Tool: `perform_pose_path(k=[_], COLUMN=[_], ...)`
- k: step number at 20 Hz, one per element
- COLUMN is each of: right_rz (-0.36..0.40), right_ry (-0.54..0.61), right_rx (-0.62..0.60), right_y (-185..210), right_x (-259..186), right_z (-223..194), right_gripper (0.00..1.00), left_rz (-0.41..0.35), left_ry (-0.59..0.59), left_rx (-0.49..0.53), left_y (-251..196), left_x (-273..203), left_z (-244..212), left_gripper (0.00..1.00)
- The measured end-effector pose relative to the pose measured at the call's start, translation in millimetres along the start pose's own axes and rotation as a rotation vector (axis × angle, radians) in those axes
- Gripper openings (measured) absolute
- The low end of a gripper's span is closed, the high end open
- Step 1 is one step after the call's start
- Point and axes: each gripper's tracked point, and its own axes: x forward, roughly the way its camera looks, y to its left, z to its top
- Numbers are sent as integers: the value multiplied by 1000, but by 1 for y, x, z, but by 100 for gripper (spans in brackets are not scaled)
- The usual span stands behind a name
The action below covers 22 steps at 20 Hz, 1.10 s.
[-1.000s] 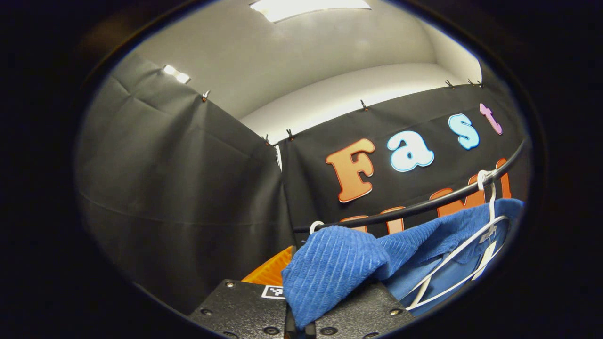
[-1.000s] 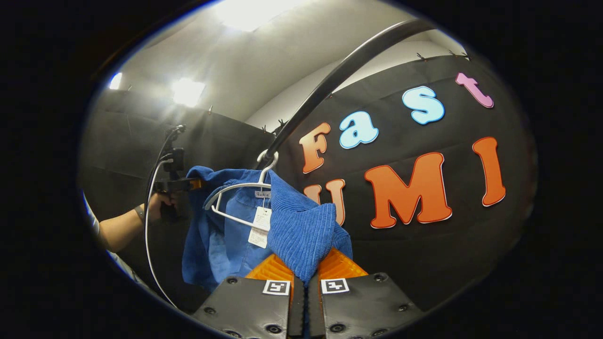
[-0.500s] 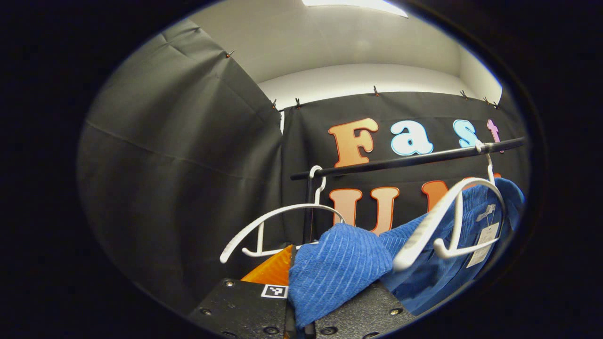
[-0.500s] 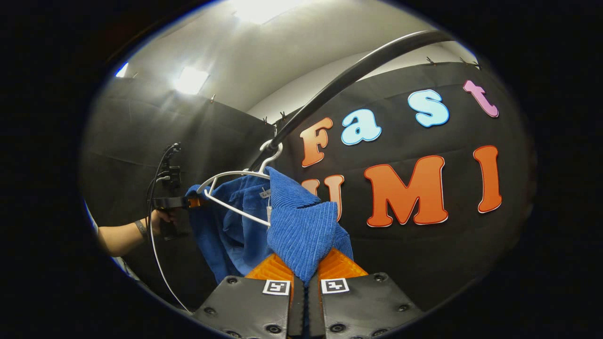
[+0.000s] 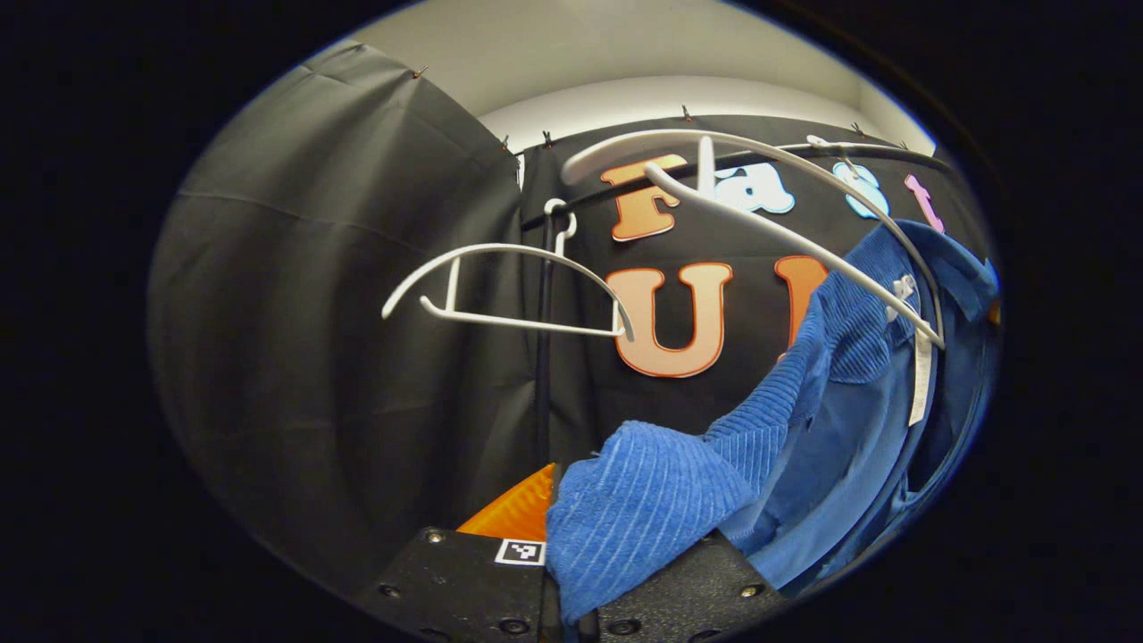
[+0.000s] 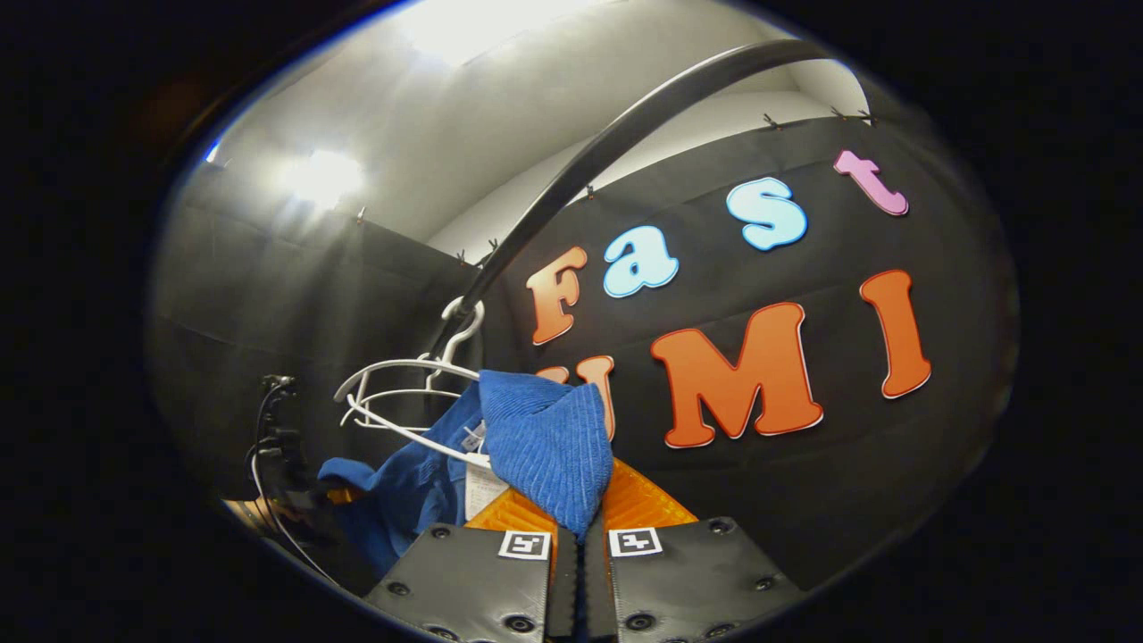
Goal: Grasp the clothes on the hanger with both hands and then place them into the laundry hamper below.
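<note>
Blue garment [image 5: 643,509] | left gripper [image 5: 571,616] clamps it | right gripper [image 6: 585,536] likewise, seemingly tilted upward

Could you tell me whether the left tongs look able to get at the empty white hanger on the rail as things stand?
Probably not yet. The left tongs are shut on a fold of the blue garment, so they are occupied. The empty hanger hangs above and beyond them on the rail with open space between.

Left gripper [image 5: 571,536] is clamped tight, both fingers pinching blue cloth. Right gripper [image 6: 585,536] is pinched closed too, angled upward, cloth bunched between its fingers.
</note>
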Motion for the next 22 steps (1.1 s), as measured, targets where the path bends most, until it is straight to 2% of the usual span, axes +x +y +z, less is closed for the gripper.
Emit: perform_pose_path(k=[5, 13, 19, 22], right_rz=[-107, -316, -383, -355], right_ry=[-46, 22, 109, 138], right_rx=[-22, -85, 19, 13], right_y=[-44, -125, -155, -142], right_x=[3, 1, -41, -49], right_z=[15, -1, -33, -45], right_gripper=[11, 11, 11, 11], left_rz=[-34, -93, -119, -108], left_ry=[36, 81, 118, 144], left_rx=[-49, -52, -95, -92], left_y=[-34, -85, -109, -112], left_x=[-15, -35, -57, -62], left_z=[-23, -46, -65, -72], left_gripper=[7, 7, 7, 7])
